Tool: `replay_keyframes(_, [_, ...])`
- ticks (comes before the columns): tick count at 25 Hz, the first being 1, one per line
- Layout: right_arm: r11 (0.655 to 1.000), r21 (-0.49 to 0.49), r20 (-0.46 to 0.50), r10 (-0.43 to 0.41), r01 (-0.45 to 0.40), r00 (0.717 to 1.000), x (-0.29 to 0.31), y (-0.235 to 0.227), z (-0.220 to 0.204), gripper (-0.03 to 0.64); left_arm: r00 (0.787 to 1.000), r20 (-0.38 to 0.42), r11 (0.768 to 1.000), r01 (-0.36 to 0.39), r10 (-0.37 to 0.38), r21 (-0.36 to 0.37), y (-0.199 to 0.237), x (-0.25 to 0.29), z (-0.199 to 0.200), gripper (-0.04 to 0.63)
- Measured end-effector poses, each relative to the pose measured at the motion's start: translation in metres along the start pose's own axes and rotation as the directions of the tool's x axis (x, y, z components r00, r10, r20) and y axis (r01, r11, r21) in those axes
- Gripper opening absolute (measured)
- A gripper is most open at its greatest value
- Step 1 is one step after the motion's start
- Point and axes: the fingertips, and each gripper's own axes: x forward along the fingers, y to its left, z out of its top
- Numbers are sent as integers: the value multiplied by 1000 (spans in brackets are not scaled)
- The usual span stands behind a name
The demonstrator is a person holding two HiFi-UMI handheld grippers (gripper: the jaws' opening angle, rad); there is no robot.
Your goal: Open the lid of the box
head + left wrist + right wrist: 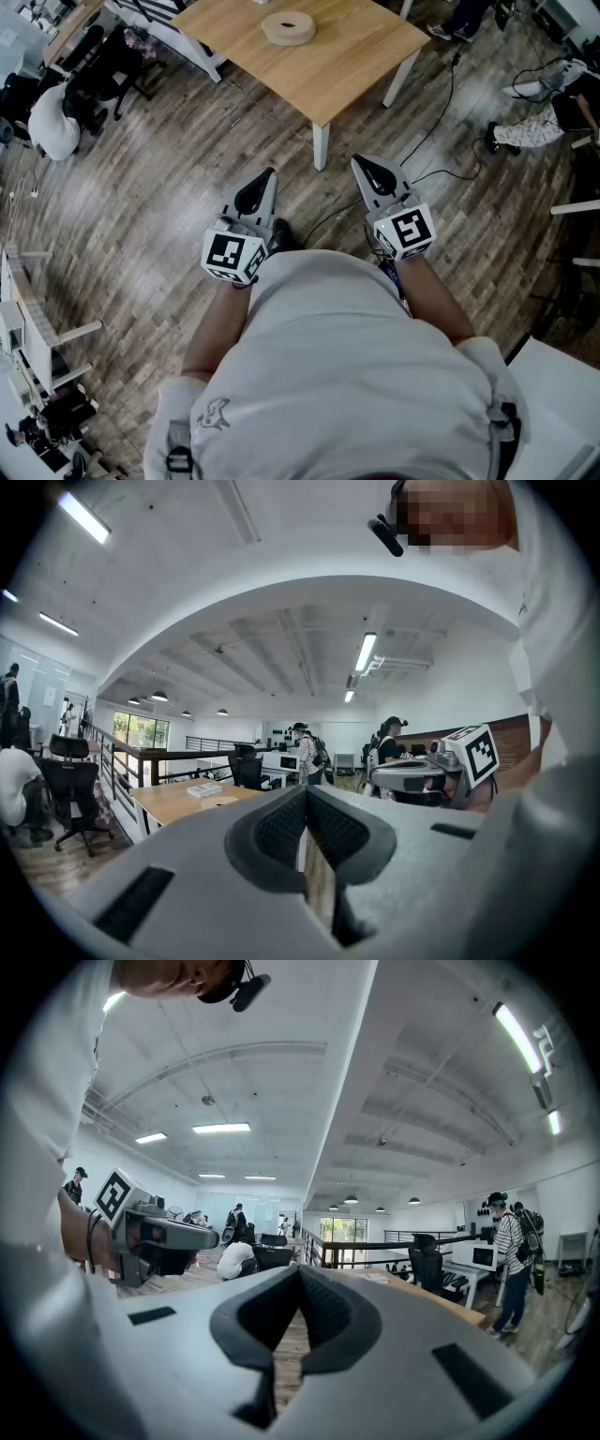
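1. Head view: the left gripper (pixel 270 172) and the right gripper (pixel 356 160) were held side by side close to the person's body. Their tips were together with nothing in them, above the wooden floor (pixel 141 187). Well ahead of the tips lay a flat, tan round thing (pixel 288 27), perhaps the box. It rested on the table (pixel 347 56), and neither gripper touched it.
2. Left gripper view: its fingers (pixel 272 832) were clenched, pads meeting, with nothing between them. The table lay far beyond the tips to the left, and the right gripper was off to the right.
3. Right gripper view: its fingers (pixel 333 1321) were likewise pressed together and empty. The left gripper was off to the left of the tips.
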Motion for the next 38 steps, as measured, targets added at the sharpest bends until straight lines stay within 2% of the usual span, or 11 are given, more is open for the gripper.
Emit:
replay_keyframes(15, [1000, -13, -5, 7, -7, 1000, 8, -1, -2, 4, 1000, 6, 1000, -1, 0, 7, 11, 5, 1, 6])
replay_keyframes(25, [1000, 15, -30, 7, -7, 1000, 21, -4, -10, 8, 1000, -2, 1000, -11, 11, -5, 27, 8, -3, 8])
replay_keyframes(28, [1000, 6, -29, 16, -16, 999, 26, -3, -10, 60, 1000, -4, 1000, -7, 6, -12, 31, 10, -6, 11])
replay_keyframes(31, [1000, 4, -35, 17, -17, 999, 35, -2, -11, 106, 1000, -5, 1000, 1, -1, -19, 39, 11, -9, 79])
replay_keyframes(35, [1000, -5, -35, 15, -15, 999, 49, -4, -11, 155, 999, -16, 999, 27, -28, -22, 50, 17, -15, 208])
replay_keyframes(38, [1000, -9, -46, 16, -16, 999, 69, -4, -13, 181, 999, -17, 999, 36, -37, -29, 69, 22, -17, 247])
